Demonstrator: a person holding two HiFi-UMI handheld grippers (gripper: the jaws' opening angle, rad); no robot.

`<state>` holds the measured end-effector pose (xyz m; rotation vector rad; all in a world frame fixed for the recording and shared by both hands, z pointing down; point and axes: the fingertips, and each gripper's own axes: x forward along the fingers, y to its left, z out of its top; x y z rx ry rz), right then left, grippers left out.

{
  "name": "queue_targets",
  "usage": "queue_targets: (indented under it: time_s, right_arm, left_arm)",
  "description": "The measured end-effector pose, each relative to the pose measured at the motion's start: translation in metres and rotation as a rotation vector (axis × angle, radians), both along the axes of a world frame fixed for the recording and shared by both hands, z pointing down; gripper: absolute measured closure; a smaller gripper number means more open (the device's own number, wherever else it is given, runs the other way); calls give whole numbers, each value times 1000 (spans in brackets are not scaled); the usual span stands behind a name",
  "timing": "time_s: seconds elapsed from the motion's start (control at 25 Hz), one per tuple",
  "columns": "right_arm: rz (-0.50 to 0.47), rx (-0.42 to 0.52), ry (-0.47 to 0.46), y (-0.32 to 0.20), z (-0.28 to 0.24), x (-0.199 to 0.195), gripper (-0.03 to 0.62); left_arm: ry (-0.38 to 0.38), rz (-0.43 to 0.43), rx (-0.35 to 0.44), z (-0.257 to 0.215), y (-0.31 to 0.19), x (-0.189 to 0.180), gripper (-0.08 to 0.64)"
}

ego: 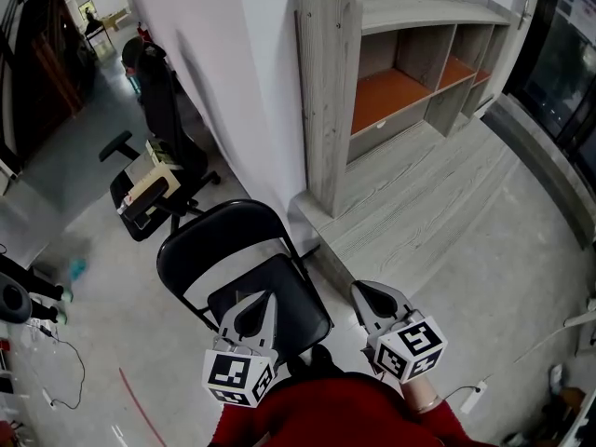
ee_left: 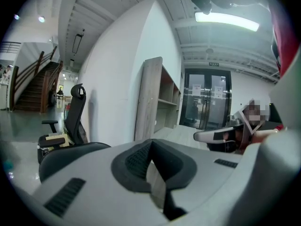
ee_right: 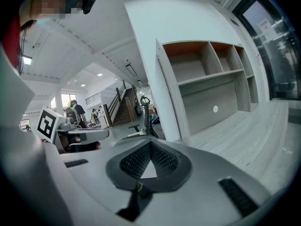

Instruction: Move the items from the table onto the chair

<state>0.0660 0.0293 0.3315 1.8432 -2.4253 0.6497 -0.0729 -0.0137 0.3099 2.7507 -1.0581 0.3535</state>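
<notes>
- Folding chair (ego: 293, 301): your left gripper (ego: 253, 304) covers the seat's near edge, and the legs are hidden beneath.
- Office chair (ego: 154, 119): the pale load (ego: 149, 182) on its seat is too small for you to identify.
- Dark object (ego: 14, 301): cut by the left edge.
- Your red clothing (ego: 335, 413): cut off below.

A tall grey wooden shelf unit (ego: 328, 91) with open compartments, some backed in orange-brown, stood against a white wall (ego: 233, 82). A broad grey wood-grain desk top (ego: 438, 203) spread out from the foot of the shelf unit. Left of it, beyond the wall's corner, a pale polished floor (ego: 84, 277) ran into an open hall, where a black office chair (ego: 158, 147) stood. A black folding chair (ego: 289, 291) stood in front of the shelf unit. Dark glass doors (ee_left: 207, 102) lay beyond the shelf unit, under a long ceiling light (ee_left: 225, 20). Far to its left rose a staircase (ee_left: 33, 84).
</notes>
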Motion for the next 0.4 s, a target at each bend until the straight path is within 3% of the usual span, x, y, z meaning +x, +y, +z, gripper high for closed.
queue_targets:
  time_s: [0.4]
  right_arm:
    - [-1,-7,-2,-2,5,-5,580]
  left_arm:
    - [-10,-24,-9,6,-1,-9,551]
